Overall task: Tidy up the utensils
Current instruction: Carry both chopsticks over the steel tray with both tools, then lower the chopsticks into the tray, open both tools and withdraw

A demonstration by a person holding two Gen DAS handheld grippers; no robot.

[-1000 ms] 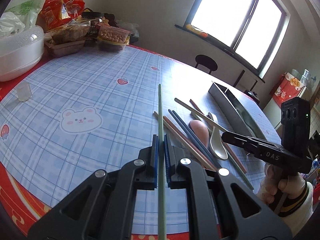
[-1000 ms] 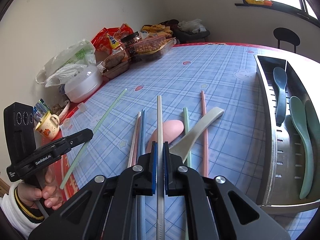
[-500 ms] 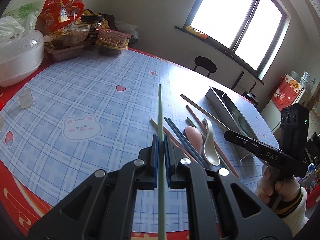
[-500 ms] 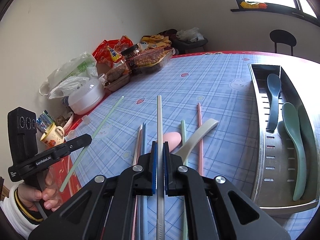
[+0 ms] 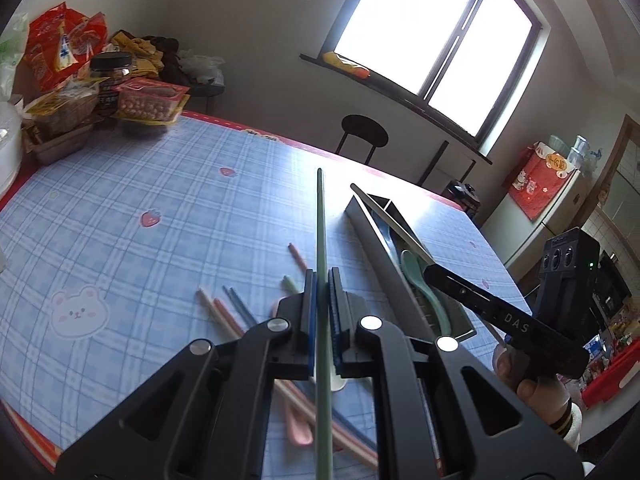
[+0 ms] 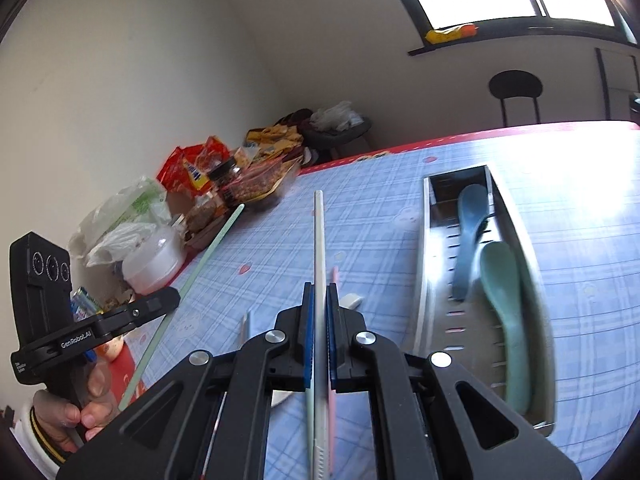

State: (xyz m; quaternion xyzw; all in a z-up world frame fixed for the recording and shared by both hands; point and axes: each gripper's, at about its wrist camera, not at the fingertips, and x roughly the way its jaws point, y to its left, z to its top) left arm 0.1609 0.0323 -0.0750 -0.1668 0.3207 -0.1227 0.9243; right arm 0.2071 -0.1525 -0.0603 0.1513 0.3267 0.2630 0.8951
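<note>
My left gripper is shut on a green chopstick and holds it above the table, pointing forward. My right gripper is shut on a white chopstick, raised above the table beside the metal tray. The tray holds a blue spoon and a green spoon. In the left wrist view the white chopstick reaches over the tray. Pink and blue chopsticks lie on the cloth below my left gripper.
Snack bags, a jar and food boxes crowd the far left corner of the table. A white lidded container and a mug stand at the left edge. A black stool stands beyond the table under the window.
Both grippers have lifted and tilted up with their chopsticks. The right gripper has moved toward the tray, so the white chopstick now reaches over it.
</note>
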